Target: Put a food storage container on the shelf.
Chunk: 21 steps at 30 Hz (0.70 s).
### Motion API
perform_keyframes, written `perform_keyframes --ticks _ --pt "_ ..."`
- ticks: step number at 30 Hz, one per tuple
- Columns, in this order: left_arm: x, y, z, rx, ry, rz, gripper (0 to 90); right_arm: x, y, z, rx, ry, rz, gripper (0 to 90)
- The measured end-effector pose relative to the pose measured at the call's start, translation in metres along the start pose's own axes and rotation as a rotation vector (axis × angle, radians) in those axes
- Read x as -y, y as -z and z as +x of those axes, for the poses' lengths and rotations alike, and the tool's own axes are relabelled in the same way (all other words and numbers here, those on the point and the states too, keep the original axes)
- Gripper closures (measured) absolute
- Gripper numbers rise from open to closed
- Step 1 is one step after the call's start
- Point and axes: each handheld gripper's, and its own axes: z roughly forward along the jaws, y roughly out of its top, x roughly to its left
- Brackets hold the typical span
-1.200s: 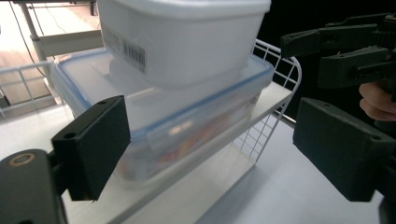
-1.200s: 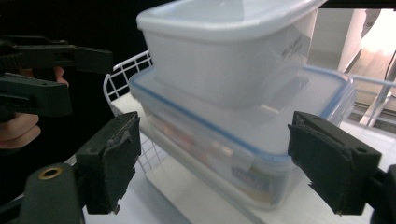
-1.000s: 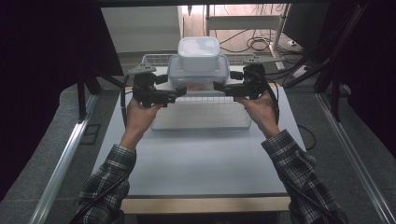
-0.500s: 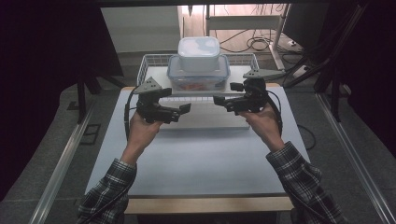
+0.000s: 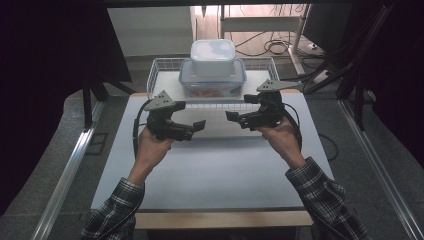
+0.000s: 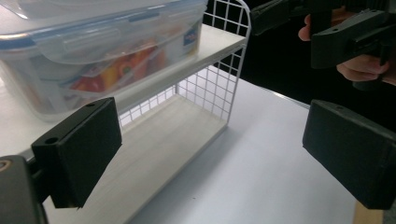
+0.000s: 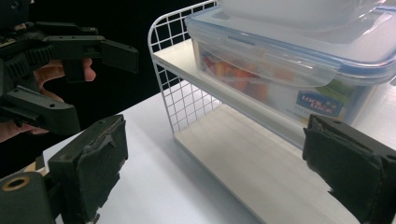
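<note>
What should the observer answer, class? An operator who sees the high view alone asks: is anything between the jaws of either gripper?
Observer: The left gripper has its jaws wide open, with nothing between them.
Operator: And the right one?
Observer: The right gripper has just been opening its jaws. They are empty, facing the wire rack.
Operator: Any marking on the lower box?
Observer: Yes, the lower box has a blue label on its clear wall, beside orange and red contents.
</note>
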Motion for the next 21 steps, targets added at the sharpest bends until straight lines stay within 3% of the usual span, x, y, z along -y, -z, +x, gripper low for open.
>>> perform_keyframes --ticks 12,21 --pt "0.010 0.007 -0.009 0.012 -0.012 0.020 4.1 0.008 0.009 0.007 -0.007 0.015 -0.002 5.3" --pt "0.019 0.011 -0.013 -0.009 -0.020 0.031 3.9 0.017 0.013 0.008 -0.006 0.019 0.008 4.2"
